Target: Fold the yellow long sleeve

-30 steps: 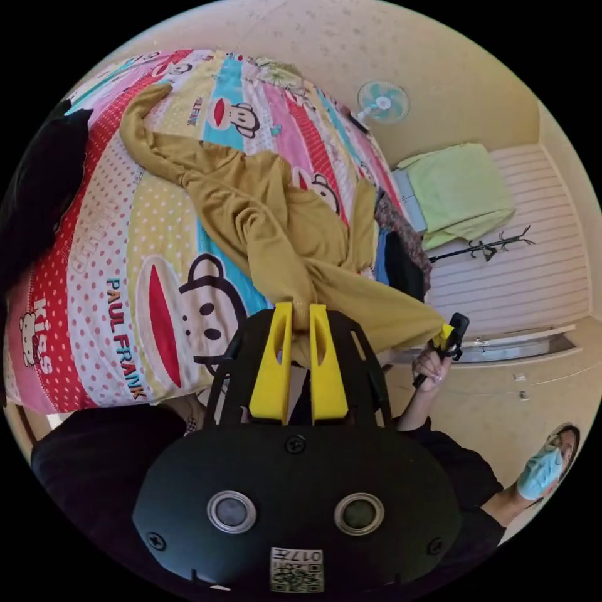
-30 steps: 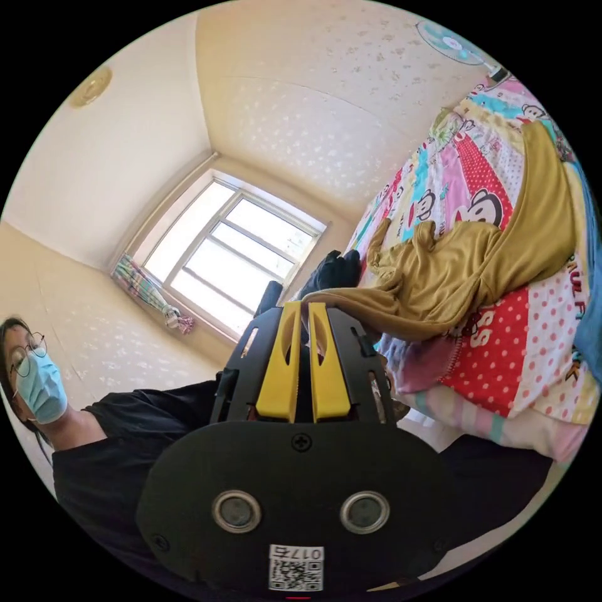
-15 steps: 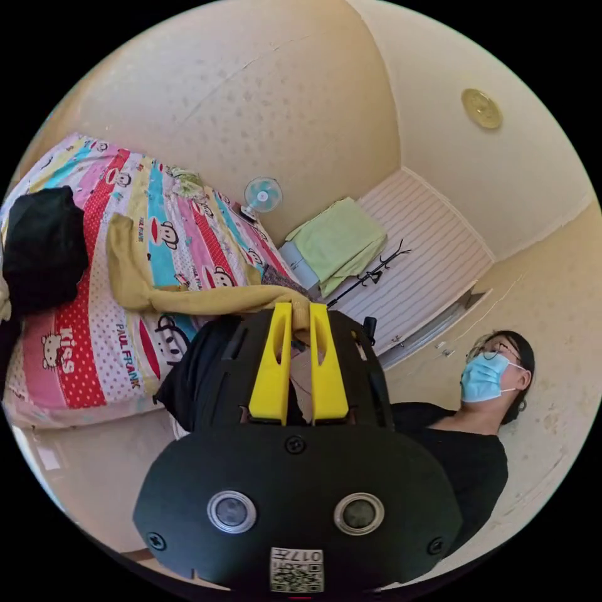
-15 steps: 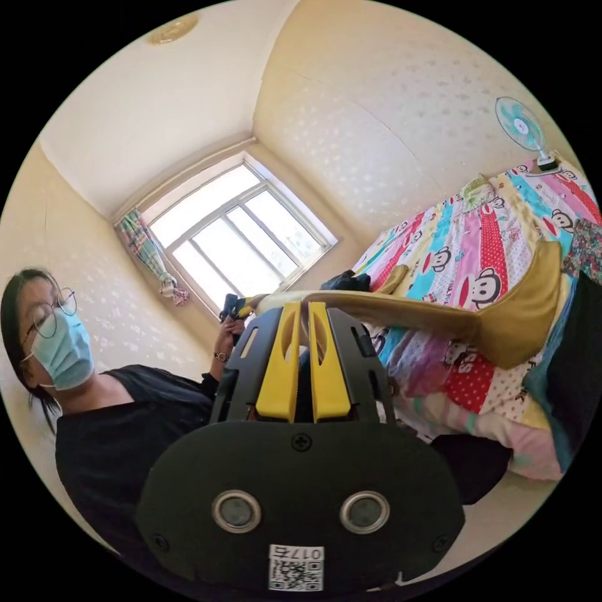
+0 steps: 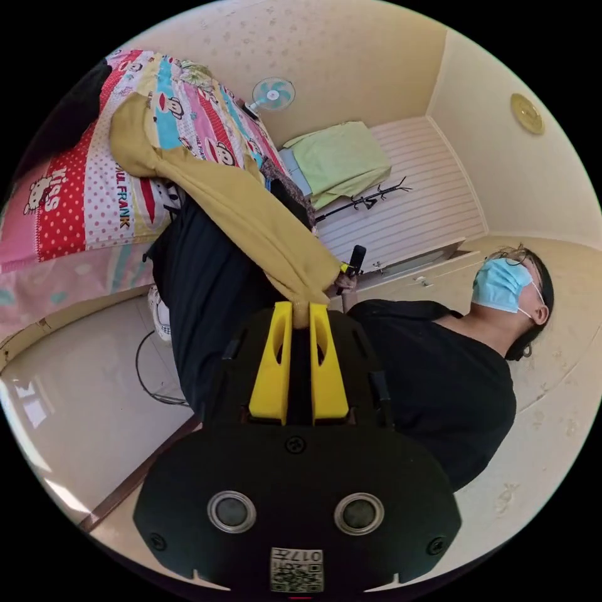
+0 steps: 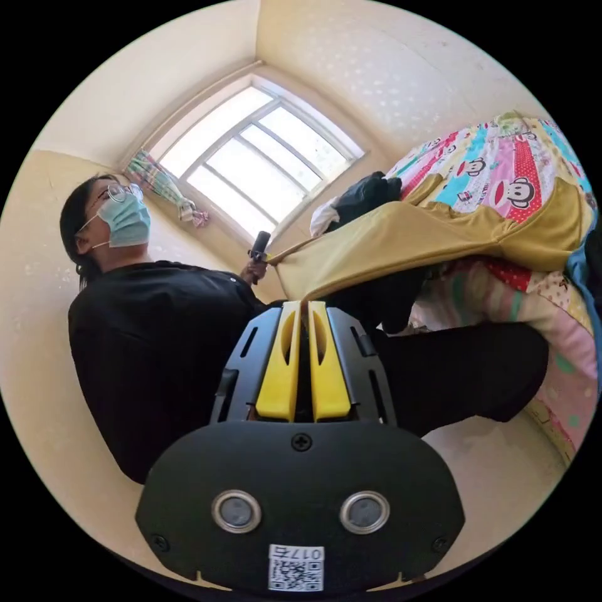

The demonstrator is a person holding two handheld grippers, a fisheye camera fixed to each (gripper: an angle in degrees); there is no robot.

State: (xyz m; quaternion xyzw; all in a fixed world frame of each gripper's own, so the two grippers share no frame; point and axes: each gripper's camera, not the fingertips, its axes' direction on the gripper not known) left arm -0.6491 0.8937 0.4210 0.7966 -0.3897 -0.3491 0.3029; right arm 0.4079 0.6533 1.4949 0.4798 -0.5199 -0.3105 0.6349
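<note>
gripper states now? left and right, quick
Left gripper: closed on the yellow shirt.
Right gripper: closed on the yellow shirt's edge.

Mustard-yellow long sleeve (image 5: 251, 213) hangs stretched, trailing onto the bed.

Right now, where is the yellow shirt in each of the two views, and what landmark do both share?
Left gripper view: the shirt runs from the bed at upper left down to the left gripper at centre.
Right gripper view: the shirt stretches from the right gripper at centre to the right edge.
Shared landmark: the cartoon bedspread.
</note>
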